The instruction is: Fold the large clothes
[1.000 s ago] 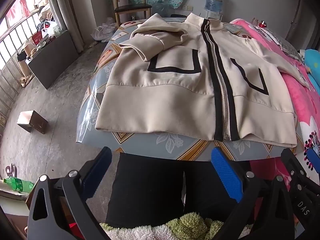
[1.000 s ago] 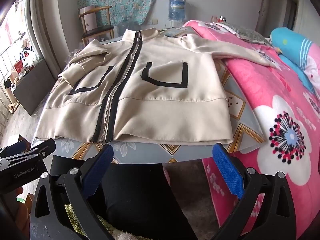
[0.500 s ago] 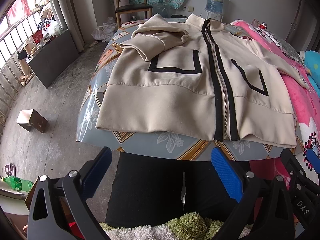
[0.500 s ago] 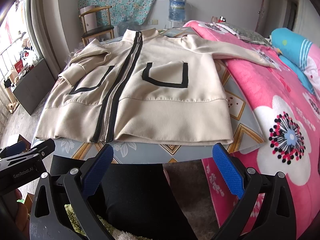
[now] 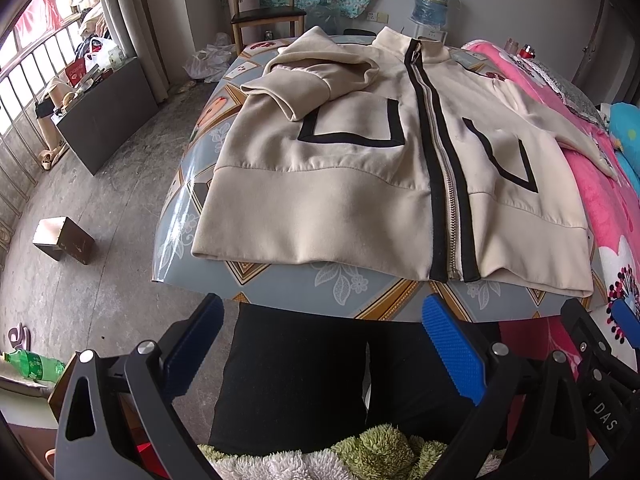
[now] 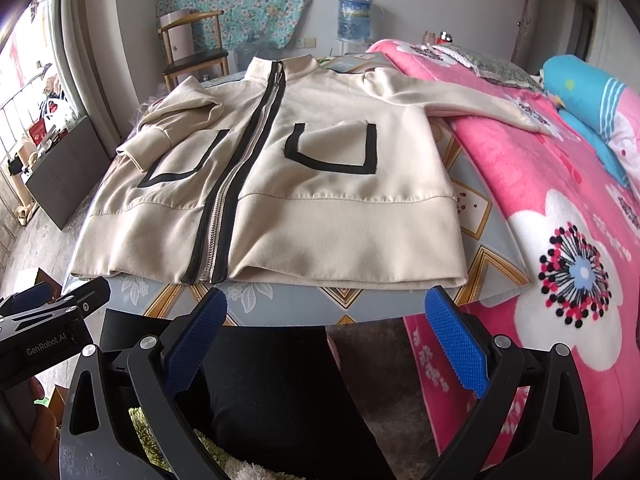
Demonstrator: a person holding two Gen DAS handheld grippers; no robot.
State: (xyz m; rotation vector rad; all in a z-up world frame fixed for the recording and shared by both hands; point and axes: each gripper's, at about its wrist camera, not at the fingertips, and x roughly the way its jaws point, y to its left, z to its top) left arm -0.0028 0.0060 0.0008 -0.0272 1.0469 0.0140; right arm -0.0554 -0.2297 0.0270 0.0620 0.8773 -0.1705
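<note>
A cream zip jacket with black trim lies front-up on a patterned table; it also shows in the right wrist view. Its left sleeve is folded over the chest. Its right sleeve stretches out onto the pink blanket. My left gripper is open and empty, held in front of the hem. My right gripper is open and empty, also short of the hem. The left gripper's side shows in the right wrist view.
A wooden chair and a water bottle stand behind the table. A dark cabinet is at the left by the window. A small box and a green bottle lie on the floor. The person's black-clad legs are below.
Both grippers have edged slightly closer to the table. The jacket has not moved.
</note>
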